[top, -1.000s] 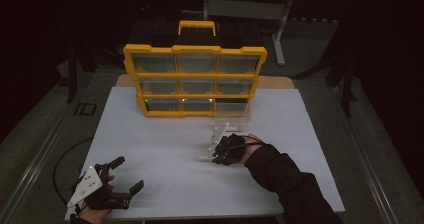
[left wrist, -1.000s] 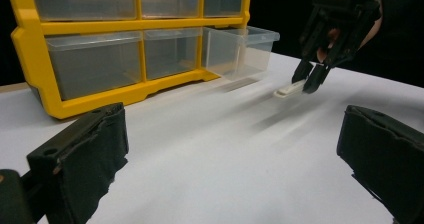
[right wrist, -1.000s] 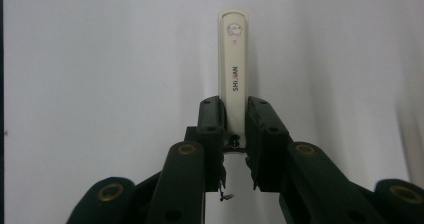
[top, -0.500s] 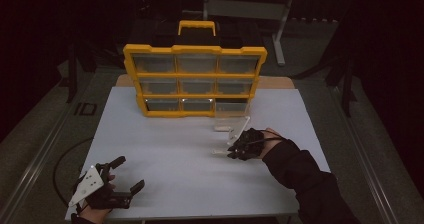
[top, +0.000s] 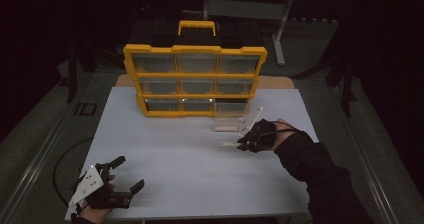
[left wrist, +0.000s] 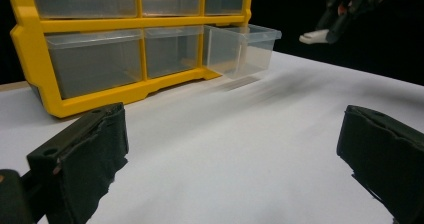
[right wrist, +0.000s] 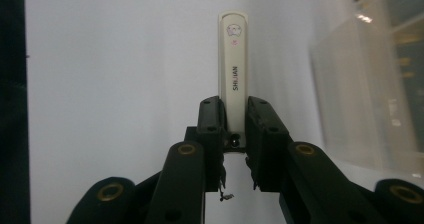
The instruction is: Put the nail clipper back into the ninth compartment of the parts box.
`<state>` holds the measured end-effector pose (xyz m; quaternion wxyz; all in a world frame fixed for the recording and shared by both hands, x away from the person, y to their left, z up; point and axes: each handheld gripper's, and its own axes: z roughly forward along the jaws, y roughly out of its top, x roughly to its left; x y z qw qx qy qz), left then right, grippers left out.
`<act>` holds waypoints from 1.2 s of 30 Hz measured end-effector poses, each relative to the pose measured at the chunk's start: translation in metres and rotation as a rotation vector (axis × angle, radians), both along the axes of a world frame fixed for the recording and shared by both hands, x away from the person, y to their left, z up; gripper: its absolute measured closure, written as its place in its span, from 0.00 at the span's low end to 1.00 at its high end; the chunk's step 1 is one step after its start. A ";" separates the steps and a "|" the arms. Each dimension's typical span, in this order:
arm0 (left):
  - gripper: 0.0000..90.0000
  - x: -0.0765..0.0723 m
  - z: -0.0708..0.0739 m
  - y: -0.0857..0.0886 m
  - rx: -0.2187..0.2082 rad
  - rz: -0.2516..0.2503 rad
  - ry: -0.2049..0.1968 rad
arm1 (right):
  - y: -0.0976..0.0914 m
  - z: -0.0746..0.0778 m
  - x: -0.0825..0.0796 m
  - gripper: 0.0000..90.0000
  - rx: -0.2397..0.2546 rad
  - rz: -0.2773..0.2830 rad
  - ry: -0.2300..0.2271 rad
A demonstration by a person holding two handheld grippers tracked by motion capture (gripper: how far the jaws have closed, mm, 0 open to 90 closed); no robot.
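Note:
A yellow organizer (top: 195, 79) with clear drawers stands at the back of the white table (top: 175, 154). Its bottom right drawer (top: 231, 119) is pulled out and looks empty. My right gripper (top: 245, 143) hovers just right of and in front of that drawer, shut on a slim white stick (right wrist: 234, 59) with small print, which points left over the table (top: 227, 144). The drawer's clear wall (right wrist: 370, 84) shows beside the stick. My left gripper (top: 131, 173) rests near the front left corner, open and empty, with its jaws wide apart (left wrist: 235, 159). It faces the organizer (left wrist: 30, 59), the drawer (left wrist: 245, 49) and the stick (left wrist: 314, 36).
A black handle case sits behind the organizer, and a metal stand (top: 280, 14) rises on the dark floor beyond. The bare table surface stretches between the two grippers. The table's front edge lies just below the left hand.
My right gripper has moved to the right and a little farther back, toward the pulled-out drawer, carrying the white stick. The left gripper has stayed where it was.

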<state>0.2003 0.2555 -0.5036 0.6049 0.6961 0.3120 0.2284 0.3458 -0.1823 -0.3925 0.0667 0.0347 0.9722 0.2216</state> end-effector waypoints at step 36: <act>0.01 0.000 0.001 0.000 0.002 -0.002 -0.005 | -0.012 0.075 0.057 0.87 0.055 -0.077 -0.117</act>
